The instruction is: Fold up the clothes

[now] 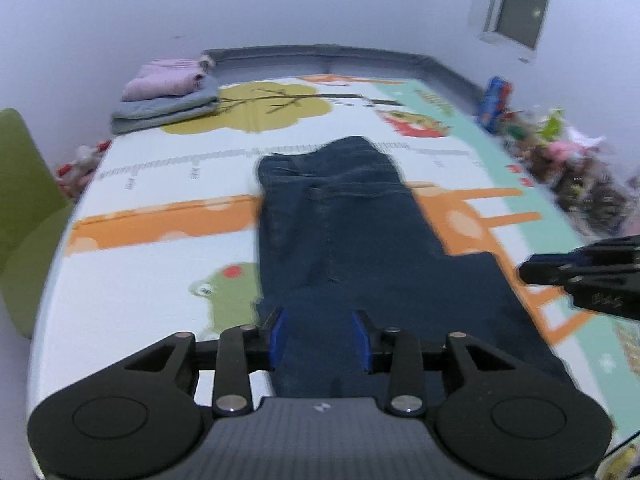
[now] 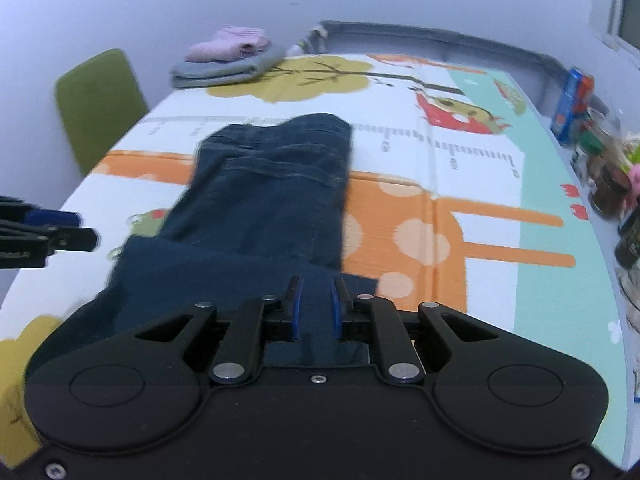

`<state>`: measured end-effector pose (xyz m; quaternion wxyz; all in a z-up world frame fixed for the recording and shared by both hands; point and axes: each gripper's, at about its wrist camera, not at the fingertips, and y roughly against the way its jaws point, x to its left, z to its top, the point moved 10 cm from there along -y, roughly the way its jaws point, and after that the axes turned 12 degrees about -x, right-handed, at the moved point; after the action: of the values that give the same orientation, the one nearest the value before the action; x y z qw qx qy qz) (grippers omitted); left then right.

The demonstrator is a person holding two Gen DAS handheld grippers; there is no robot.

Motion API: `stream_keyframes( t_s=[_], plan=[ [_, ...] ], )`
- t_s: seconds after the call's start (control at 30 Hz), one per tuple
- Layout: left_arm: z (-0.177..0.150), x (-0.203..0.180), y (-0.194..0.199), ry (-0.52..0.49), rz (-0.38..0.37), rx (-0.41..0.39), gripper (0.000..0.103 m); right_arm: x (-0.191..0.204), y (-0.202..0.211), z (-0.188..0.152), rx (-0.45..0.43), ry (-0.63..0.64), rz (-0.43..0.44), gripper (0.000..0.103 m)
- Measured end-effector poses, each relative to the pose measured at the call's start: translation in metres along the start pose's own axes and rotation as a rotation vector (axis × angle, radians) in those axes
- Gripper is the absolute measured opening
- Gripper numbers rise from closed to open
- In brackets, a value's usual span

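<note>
Left view: my left gripper [image 1: 320, 334] gapes wide above the jeans [image 1: 340, 216], legs doubled lengthwise ahead; a folded pile [image 1: 168, 100] sits far left. Right view: my right gripper [image 2: 316, 308], part open, seemingly grips nothing; crosswise folds remain.

pale wall [image 1: 280, 4], green chair [image 2: 100, 104], window [image 1: 516, 0]

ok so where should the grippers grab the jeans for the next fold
Probably the near hem edge of the jeans, one gripper per corner, coming in low from the near side. The jeans lie flat and lengthwise, waistband at the far end, so the near edge is the free one. Left gripper and right gripper are open over it.
</note>
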<state>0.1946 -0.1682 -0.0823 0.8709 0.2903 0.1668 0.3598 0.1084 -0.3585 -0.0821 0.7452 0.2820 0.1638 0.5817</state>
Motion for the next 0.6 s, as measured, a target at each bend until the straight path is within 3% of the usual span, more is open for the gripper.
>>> stream_keyframes(
  t_s=[0.23, 0.6],
  plan=[
    [-0.039, -0.038, 0.025, 0.008, -0.099, 0.03, 0.039, 0.039, 0.037, -0.037, 0.026, -0.005, 0.077, 0.014],
    [-0.088, -0.072, 0.047, -0.001, -0.131, 0.054, 0.039, 0.088, 0.076, -0.108, 0.076, -0.05, 0.148, 0.014]
  ],
)
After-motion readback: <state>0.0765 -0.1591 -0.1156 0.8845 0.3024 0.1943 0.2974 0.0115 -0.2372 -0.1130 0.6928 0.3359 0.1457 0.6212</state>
